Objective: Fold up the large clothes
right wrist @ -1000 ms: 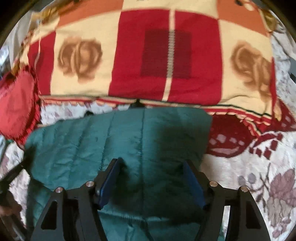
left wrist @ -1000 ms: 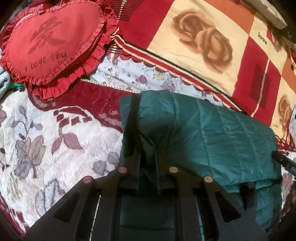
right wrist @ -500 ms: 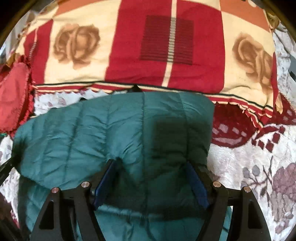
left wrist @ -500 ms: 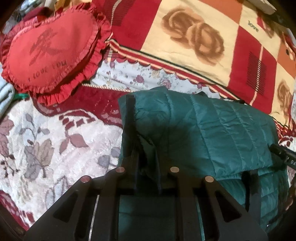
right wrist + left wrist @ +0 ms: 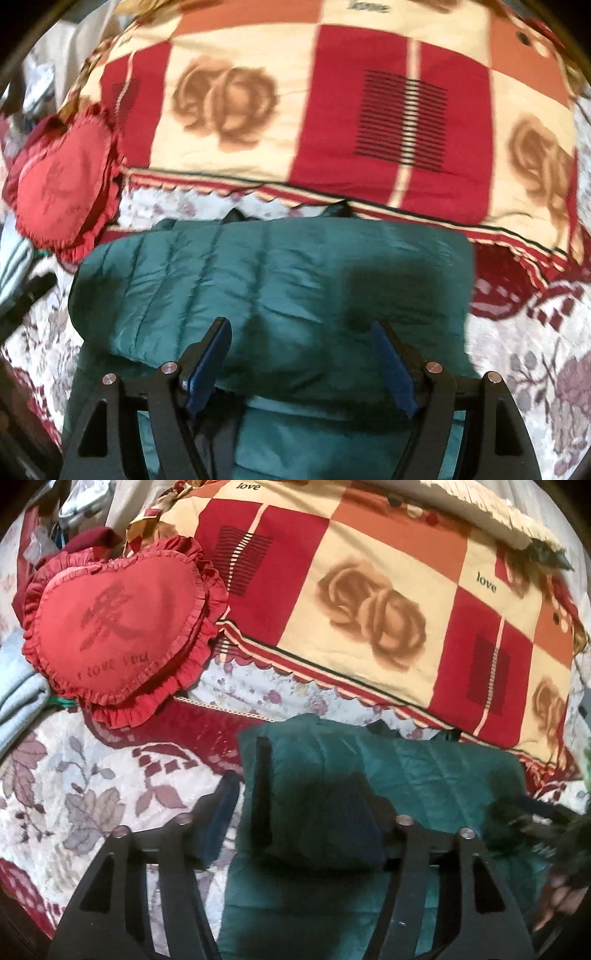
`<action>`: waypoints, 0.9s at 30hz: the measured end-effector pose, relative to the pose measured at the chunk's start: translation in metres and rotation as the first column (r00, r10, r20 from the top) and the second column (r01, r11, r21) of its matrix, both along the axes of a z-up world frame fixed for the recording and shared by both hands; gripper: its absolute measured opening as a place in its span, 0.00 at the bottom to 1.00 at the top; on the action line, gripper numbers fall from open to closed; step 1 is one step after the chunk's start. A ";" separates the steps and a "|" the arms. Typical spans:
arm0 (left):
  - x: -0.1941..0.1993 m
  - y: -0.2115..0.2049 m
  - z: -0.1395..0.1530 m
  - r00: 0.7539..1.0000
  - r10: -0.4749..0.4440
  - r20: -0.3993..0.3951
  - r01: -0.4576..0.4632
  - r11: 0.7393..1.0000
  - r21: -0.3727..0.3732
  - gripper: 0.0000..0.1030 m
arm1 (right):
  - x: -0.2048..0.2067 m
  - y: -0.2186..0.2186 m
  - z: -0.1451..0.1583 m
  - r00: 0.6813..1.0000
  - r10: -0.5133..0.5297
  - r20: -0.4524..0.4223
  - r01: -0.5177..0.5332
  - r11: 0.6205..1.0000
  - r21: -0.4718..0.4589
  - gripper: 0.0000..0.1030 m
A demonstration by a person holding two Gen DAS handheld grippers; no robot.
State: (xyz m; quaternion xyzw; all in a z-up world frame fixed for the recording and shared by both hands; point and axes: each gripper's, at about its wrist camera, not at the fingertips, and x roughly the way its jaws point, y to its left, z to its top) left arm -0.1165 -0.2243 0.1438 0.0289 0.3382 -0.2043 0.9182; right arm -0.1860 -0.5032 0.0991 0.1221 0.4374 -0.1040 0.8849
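While the folded green jacket (image 5: 273,280) lies on the bed (image 5: 74,794) at 6 o'clock below the quilt (image 5: 369,110), both the left tool (image 5: 299,812) and right tool (image 5: 301,354) gape wide, seemingly gripping nothing.

Teal quilted jacket (image 5: 258,280); red heart cushion (image 5: 110,627); red-and-cream rose-print blanket (image 5: 369,602).

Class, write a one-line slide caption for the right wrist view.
Open right gripper hovers over the folded green puffer jacket on a floral bedspread.
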 end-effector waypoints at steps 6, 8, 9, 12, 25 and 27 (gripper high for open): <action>0.007 -0.019 -0.012 1.000 -0.021 -0.016 0.021 0.999 0.043 0.60 | 0.030 0.023 -0.020 0.999 0.043 -0.026 -0.043 0.999 -0.023 0.73; 0.012 -0.026 -0.021 0.999 -0.021 -0.032 0.022 0.998 0.060 0.60 | 0.039 0.028 -0.027 0.998 0.049 -0.032 -0.050 0.998 -0.028 0.73; 0.015 -0.030 -0.027 0.999 -0.019 -0.044 0.022 0.997 0.070 0.60 | 0.044 0.030 -0.030 0.998 0.050 -0.039 -0.052 0.998 -0.030 0.73; 0.029 -0.041 -0.047 0.996 0.001 -0.084 0.009 0.994 0.109 0.60 | 0.053 0.030 -0.037 0.997 0.050 -0.054 -0.052 0.998 -0.022 0.74; 0.071 -0.040 -0.086 0.988 0.044 -0.150 -0.028 0.994 0.104 0.78 | 0.025 -0.048 -0.009 0.994 -0.107 -0.016 0.105 0.990 -0.096 0.73; 0.070 -0.043 -0.088 0.989 0.042 -0.142 -0.025 0.993 0.119 0.79 | 0.027 -0.064 -0.026 0.988 -0.146 -0.048 0.143 0.987 -0.070 0.73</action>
